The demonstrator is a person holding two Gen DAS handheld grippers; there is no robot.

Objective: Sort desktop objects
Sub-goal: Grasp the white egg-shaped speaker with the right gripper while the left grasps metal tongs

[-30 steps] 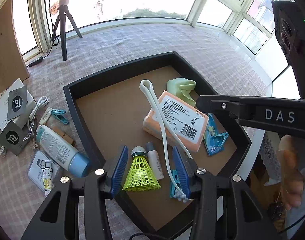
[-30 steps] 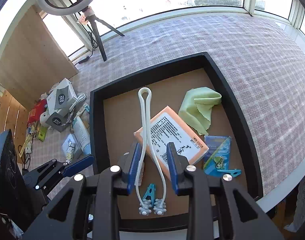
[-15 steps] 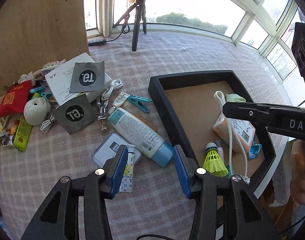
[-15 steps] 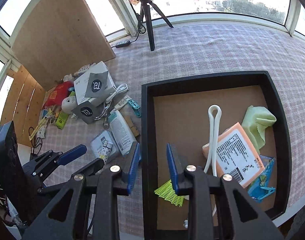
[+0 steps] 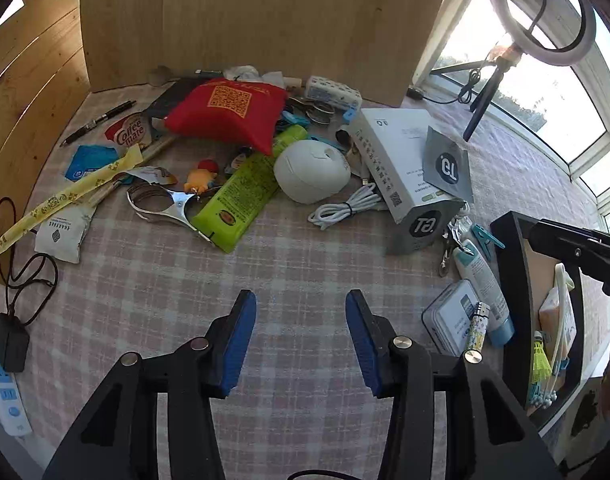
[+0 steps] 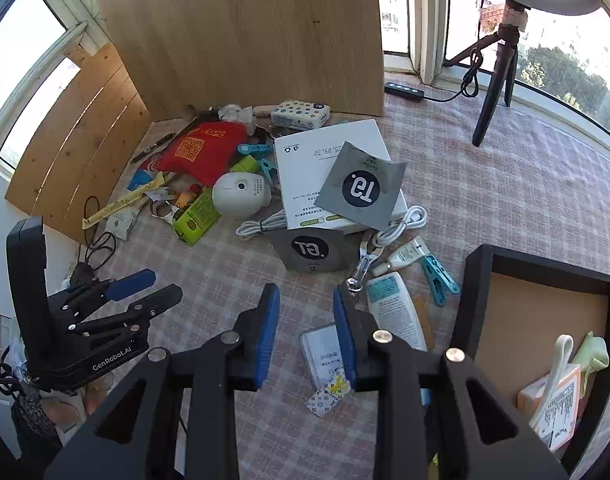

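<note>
Two empty fingers [image 6: 340, 322] flank the lotion tube [image 6: 397, 316].

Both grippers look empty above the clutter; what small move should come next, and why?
Probably lower the right gripper, whose empty jaws are opening, onto the lotion tube just ahead. It lies loose on the checked cloth beside the black tray, so the carry would be short.

"Coffee mate" on a sachet [image 5: 129, 135] far left of the left gripper [image 5: 301, 336]; "GenRobot.AI" on that gripper's body; "25.09.30" on the white box [image 6: 325, 176] ahead of the right gripper [image 6: 306, 332].
</note>
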